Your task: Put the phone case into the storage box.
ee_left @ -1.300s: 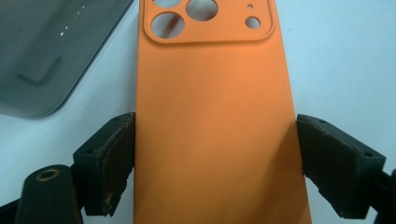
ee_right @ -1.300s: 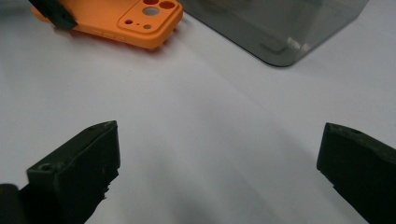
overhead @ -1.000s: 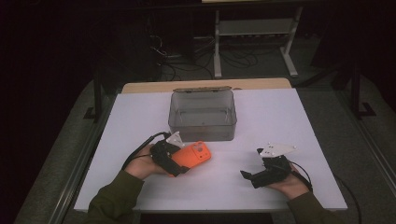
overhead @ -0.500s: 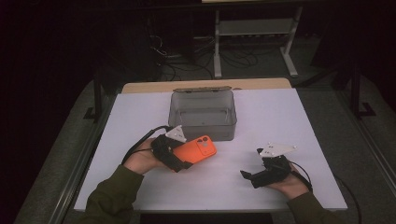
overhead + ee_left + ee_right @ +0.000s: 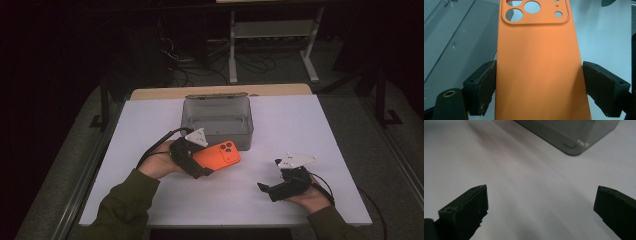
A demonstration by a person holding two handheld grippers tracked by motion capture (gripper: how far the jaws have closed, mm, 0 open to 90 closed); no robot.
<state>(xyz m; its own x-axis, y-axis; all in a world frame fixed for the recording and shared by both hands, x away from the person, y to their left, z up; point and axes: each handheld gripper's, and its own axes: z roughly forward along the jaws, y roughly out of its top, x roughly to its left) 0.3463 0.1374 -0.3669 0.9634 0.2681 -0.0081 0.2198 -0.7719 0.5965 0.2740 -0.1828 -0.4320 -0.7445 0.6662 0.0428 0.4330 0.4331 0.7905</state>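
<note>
Since a second ago your left gripper (image 5: pixel 202 167), clamped on the orange phone case (image 5: pixel 218 156), has lifted it toward the grey box (image 5: pixel 218 120), probably just short; right gripper (image 5: pixel 270 190) gapes empty.

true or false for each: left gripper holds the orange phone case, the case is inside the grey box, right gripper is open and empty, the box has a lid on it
1. The left gripper is shut on the orange phone case: true.
2. The case lies inside the grey box: false, it is held in front of the box, outside it.
3. The right gripper is open with nothing between its jaws: true.
4. The box has a lid on it: false, its top is open.
</note>
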